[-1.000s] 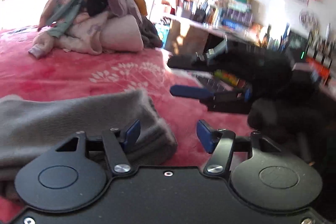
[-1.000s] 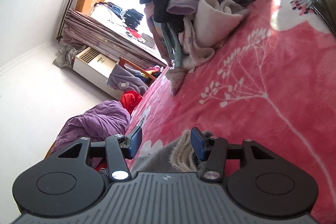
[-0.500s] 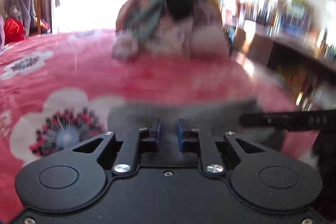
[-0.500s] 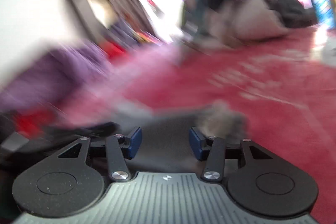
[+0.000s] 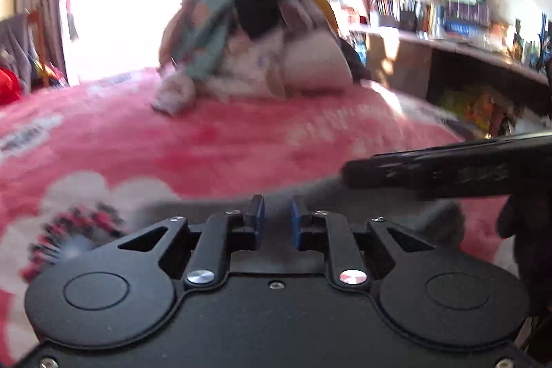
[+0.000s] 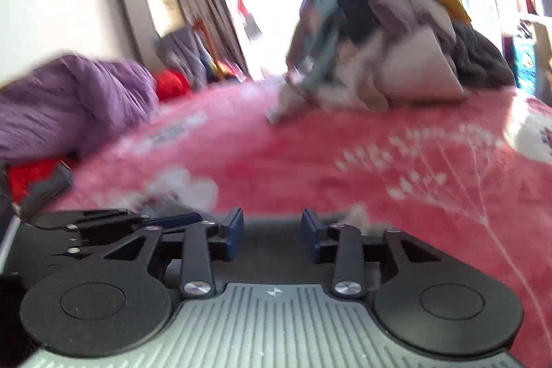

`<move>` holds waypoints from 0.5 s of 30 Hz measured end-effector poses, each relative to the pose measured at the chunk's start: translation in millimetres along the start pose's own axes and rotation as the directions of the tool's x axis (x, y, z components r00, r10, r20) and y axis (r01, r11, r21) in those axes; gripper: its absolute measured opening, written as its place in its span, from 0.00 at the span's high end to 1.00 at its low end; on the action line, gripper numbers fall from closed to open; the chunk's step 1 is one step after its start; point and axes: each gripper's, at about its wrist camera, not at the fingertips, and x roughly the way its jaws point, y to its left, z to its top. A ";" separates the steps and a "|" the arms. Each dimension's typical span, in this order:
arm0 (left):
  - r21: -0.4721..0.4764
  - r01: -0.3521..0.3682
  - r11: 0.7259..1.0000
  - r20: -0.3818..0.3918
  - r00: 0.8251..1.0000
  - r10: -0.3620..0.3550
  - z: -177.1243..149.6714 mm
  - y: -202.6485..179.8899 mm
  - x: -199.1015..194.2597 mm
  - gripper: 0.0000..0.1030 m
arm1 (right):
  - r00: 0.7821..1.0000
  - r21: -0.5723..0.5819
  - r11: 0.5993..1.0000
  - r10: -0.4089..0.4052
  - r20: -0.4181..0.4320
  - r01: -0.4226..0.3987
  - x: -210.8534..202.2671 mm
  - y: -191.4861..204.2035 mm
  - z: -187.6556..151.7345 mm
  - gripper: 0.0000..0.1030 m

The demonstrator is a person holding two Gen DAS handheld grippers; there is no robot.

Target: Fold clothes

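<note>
A folded grey garment (image 5: 396,206) lies on the pink flowered blanket (image 5: 207,140), right under both grippers. My left gripper (image 5: 277,223) sits low over it with its blue pads close together; a narrow gap shows and I cannot tell if cloth is pinched. My right gripper (image 6: 272,231) is partly open over the dark grey cloth (image 6: 272,250), with nothing between its pads. The right gripper's black body also crosses the left wrist view (image 5: 448,168) at the right. The left gripper shows in the right wrist view (image 6: 103,226) at the left.
A pile of unfolded clothes (image 5: 262,33) sits at the far side of the bed, also in the right wrist view (image 6: 379,33). A purple quilt (image 6: 69,102) lies at the left. A cluttered desk and shelves (image 5: 465,30) stand beyond the bed's right edge.
Both grippers swung to face the clothes pile and dropped low over the grey garment. The left gripper's jaws closed from wide open to nearly shut. The right gripper narrowed slightly.
</note>
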 end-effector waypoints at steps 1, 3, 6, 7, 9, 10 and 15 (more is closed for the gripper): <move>0.034 -0.020 0.999 0.004 1.000 0.020 -3.0 -5.8 4.0 0.85 | 0.998 0.000 0.999 -0.043 -0.045 0.043 10.2 -4.5 -3.8 0.71; 0.062 -0.037 0.997 0.011 0.999 0.036 -0.9 -10.5 2.7 0.85 | 0.997 0.005 0.999 -0.054 -0.048 0.054 14.7 -13.3 -8.6 0.79; 0.056 -0.009 0.998 0.021 1.000 0.008 4.9 -6.2 -17.1 0.81 | 0.999 0.000 0.999 -0.038 -0.023 0.038 2.8 -12.2 -6.5 0.79; 0.065 -0.001 0.998 0.031 1.000 -0.001 5.5 -4.8 -26.5 0.68 | 1.000 -0.003 1.000 -0.030 -0.009 0.030 -3.0 -11.1 -5.7 0.76; 0.094 -0.002 0.996 0.025 1.000 -0.001 2.9 -4.6 -38.3 0.54 | 0.997 -0.092 0.993 -0.071 -0.004 0.070 -11.2 -0.4 -8.9 0.71; 0.096 -0.006 0.995 0.007 1.000 0.006 -1.4 -5.1 -37.4 0.54 | 0.996 -0.132 0.988 -0.085 -0.023 0.082 -10.4 4.6 -14.2 0.70; -0.002 0.020 1.000 -0.031 0.999 -0.020 -4.7 2.6 -36.5 0.53 | 0.988 -0.262 0.955 -0.150 -0.020 0.140 -18.4 27.5 -26.2 0.67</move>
